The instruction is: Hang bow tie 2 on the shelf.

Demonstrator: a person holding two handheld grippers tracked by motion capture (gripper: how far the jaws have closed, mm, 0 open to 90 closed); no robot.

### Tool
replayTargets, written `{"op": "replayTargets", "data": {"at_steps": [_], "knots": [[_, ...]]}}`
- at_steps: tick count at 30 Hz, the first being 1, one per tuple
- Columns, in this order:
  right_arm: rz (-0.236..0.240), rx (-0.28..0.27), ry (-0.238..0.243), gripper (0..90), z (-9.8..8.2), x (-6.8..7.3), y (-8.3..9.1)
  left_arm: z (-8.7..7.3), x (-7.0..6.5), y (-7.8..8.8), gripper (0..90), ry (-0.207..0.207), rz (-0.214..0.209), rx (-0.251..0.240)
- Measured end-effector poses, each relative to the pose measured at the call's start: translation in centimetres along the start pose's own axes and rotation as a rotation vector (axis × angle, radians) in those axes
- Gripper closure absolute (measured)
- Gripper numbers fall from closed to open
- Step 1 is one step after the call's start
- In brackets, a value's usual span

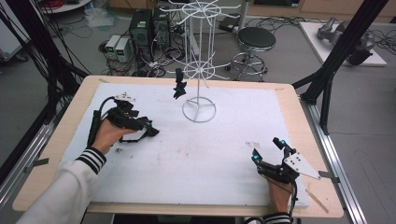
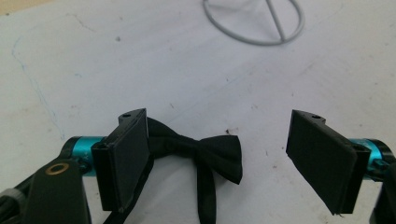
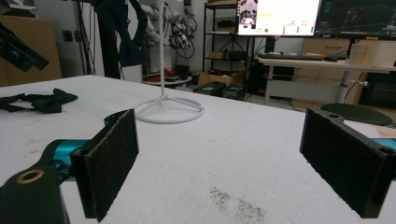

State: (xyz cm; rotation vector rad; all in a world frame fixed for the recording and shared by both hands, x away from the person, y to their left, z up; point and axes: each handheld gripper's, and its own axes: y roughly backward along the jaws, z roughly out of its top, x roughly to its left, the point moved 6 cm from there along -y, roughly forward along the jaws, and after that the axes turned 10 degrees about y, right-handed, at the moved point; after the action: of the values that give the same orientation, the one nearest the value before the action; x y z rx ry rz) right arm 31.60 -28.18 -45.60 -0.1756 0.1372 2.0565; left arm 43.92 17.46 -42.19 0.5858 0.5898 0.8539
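Between the left gripper's spread jaws, a black bow tie lies flat on the white foam mat; one wing sits against the jaw at the left, the other jaw stands clear, so nothing is gripped. Beyond this gripper stands the white wire rack, with a second dark bow tie hanging from it. The right gripper rests near the mat's right edge, jaws wide apart and holding nothing.
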Motion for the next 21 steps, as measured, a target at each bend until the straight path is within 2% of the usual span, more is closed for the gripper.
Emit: {"op": "replayTargets", "data": {"at_steps": [3, 8, 14, 21], "knots": [[0.000, 0.000, 0.000, 11.0, 0.0, 0.0, 0.0, -0.2, 0.1, -0.5, 22.0, 0.000, 0.011, 0.031], [0.000, 0.000, -0.001, 11.0, 0.0, 0.0, 0.0, -0.6, 0.0, -1.2, 22.8, 0.025, 0.017, 0.089], [0.000, 0.000, -0.002, 11.0, 0.0, 0.0, 0.0, -1.0, 0.1, -2.0, 24.4, 0.078, 0.005, 0.139], [0.001, 0.000, 0.000, 11.0, 0.0, 0.0, 0.0, -1.5, 0.3, -2.6, 25.5, 0.119, 0.012, 0.201]]}}
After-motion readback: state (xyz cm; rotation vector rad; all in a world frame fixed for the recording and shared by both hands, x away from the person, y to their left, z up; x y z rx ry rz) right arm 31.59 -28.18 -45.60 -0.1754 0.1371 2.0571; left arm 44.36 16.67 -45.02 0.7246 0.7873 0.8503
